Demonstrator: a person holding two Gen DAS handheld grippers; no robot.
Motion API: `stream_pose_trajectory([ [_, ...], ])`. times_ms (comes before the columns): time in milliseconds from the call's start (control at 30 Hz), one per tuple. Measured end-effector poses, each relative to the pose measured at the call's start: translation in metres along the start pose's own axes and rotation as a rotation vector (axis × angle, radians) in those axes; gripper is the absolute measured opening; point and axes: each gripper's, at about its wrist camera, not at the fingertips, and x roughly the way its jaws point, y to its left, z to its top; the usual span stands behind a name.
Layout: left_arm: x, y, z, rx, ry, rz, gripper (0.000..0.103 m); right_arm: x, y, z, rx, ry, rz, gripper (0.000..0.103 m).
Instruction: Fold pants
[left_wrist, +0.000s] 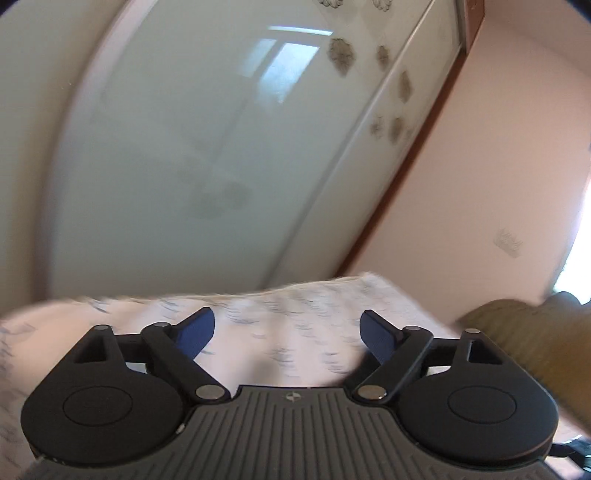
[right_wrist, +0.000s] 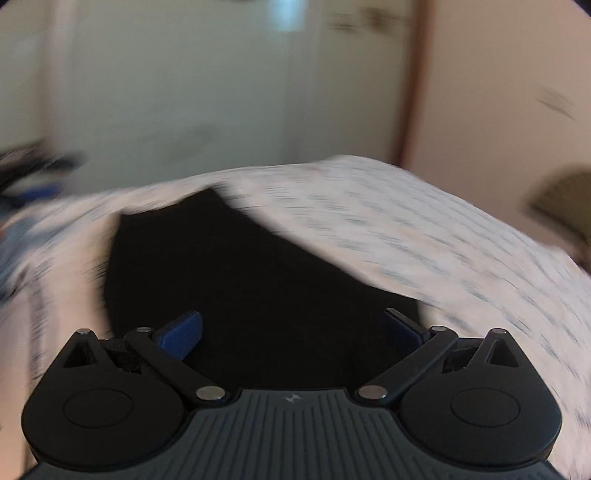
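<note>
Black pants (right_wrist: 236, 280) lie on a white patterned bedspread (right_wrist: 424, 236) in the right wrist view, as a dark flat shape running from the middle of the bed down under the gripper. My right gripper (right_wrist: 293, 332) is open and empty, its blue pads (right_wrist: 183, 334) spread wide just above the near part of the pants. My left gripper (left_wrist: 288, 330) is open and empty over the bedspread (left_wrist: 280, 317). The pants do not show in the left wrist view. The right wrist view is blurred.
A sliding wardrobe with frosted glass doors (left_wrist: 207, 147) stands behind the bed. A pink wall (left_wrist: 498, 166) is to the right. An olive-brown cushion or blanket (left_wrist: 524, 343) lies at the bed's right side, also showing in the right wrist view (right_wrist: 561, 199).
</note>
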Motion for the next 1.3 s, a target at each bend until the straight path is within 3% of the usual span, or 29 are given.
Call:
stream_pose_trajectory([
  [100,0.0,0.015,0.003,-0.052,0.052,0.04,0.079,0.021,0.064,0.007,-0.231,0.017,0.03,0.103],
  [200,-0.011,0.026,0.006,-0.06,0.04,0.073,0.08,0.046,0.099,0.011,-0.354,0.018,0.015,0.103],
  [300,-0.021,0.037,0.01,-0.081,0.038,0.087,0.08,0.063,0.111,0.021,-0.378,-0.021,-0.025,0.103],
  [433,-0.024,0.049,0.011,-0.115,0.073,0.095,0.08,0.087,0.123,0.03,-0.43,-0.043,-0.169,0.103],
  [600,-0.019,0.051,0.011,-0.101,0.088,0.088,0.082,0.096,0.132,0.037,-0.465,-0.052,-0.204,0.1],
  [633,-0.019,0.05,0.011,-0.101,0.092,0.081,0.083,0.095,0.133,0.037,-0.467,-0.05,-0.188,0.081],
  [667,-0.018,0.05,0.011,-0.104,0.099,0.073,0.083,0.096,0.133,0.038,-0.462,-0.029,-0.159,0.047],
  [733,-0.016,0.048,0.013,-0.118,0.121,0.049,0.083,0.098,0.137,0.036,-0.456,0.005,-0.118,0.031],
  [800,-0.016,0.045,0.014,-0.138,0.142,0.022,0.083,0.097,0.146,0.031,-0.496,-0.007,-0.136,0.023],
  [900,-0.012,0.038,0.014,-0.203,0.212,-0.069,0.084,0.094,0.134,0.037,-0.365,-0.022,-0.094,0.018],
  [1033,0.013,0.021,0.008,-0.353,0.389,-0.25,0.084,0.079,0.091,0.044,-0.033,-0.103,0.011,0.014],
  [1167,0.052,-0.01,-0.011,-0.458,0.555,-0.386,0.087,0.076,0.078,0.04,0.065,-0.115,0.052,0.014],
  [1233,0.071,-0.023,-0.023,-0.467,0.613,-0.333,0.085,0.074,0.079,0.038,0.066,-0.127,0.053,0.014],
  [1300,0.082,-0.035,-0.028,-0.433,0.594,-0.275,0.08,0.073,0.076,0.038,0.083,-0.133,0.064,0.014],
])
